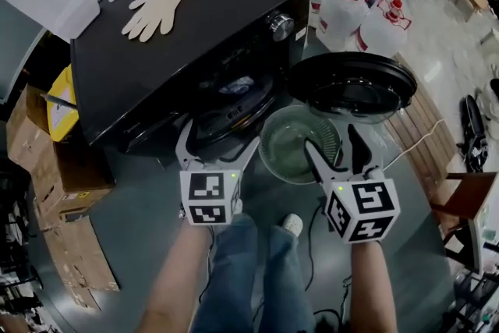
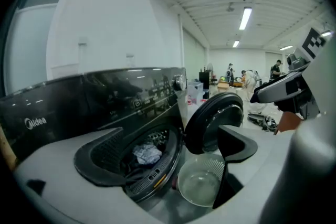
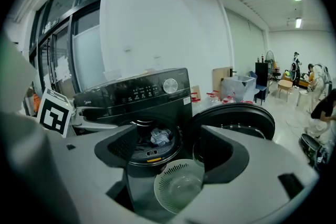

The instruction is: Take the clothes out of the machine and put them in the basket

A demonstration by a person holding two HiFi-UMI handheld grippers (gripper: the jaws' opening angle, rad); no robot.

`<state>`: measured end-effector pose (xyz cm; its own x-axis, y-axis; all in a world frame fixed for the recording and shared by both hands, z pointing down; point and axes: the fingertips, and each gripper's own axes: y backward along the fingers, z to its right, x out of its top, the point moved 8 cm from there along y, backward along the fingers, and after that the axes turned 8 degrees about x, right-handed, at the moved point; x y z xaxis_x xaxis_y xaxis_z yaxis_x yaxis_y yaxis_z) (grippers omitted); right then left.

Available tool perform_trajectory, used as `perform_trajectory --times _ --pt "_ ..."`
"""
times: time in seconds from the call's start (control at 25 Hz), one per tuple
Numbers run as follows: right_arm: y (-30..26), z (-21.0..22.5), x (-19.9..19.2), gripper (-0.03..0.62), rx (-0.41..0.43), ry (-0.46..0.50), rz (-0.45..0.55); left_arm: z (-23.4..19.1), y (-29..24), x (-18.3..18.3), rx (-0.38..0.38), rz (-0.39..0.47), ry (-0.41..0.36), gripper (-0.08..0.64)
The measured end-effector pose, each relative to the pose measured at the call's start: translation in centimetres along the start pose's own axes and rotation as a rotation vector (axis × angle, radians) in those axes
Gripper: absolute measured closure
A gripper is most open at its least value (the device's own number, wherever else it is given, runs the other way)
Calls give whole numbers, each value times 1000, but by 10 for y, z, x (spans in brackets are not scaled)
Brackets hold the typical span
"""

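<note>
**Head view.** The left hand-held gripper (image 1: pixel 218 144) and the right hand-held gripper (image 1: pixel 333 143) hover in front of a front-loading washing machine (image 1: pixel 179 35). Its door (image 1: pixel 351 82) is swung open to the right. A perforated basket (image 1: pixel 271 156) sits on the floor just below the opening. A glove (image 1: pixel 158 4) lies on the machine's top.

**Left gripper view.** The jaws stand wide apart with nothing between them. They frame the drum, where the crumpled pale clothes (image 2: pixel 147 153) lie inside. The logo (image 2: pixel 35 123) on the front panel reads "Midea".

**Right gripper view.** The jaws are likewise parted and hold nothing. The basket below appears empty. The control-panel print is too small to read.

**Step in hand.** This is judged to be the approach, with no garment taken out yet. The next move calls for reaching one gripper into the drum and closing it on the cloth.
</note>
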<state>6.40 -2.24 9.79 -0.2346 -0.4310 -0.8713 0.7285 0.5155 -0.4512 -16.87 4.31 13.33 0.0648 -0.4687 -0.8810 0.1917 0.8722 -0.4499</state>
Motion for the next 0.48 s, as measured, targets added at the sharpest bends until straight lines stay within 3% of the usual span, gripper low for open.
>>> perform_trajectory --times 0.48 --pt "-53 7 -77 229 -120 -47 -48 5 -77 -71 -66 -7 22 -5"
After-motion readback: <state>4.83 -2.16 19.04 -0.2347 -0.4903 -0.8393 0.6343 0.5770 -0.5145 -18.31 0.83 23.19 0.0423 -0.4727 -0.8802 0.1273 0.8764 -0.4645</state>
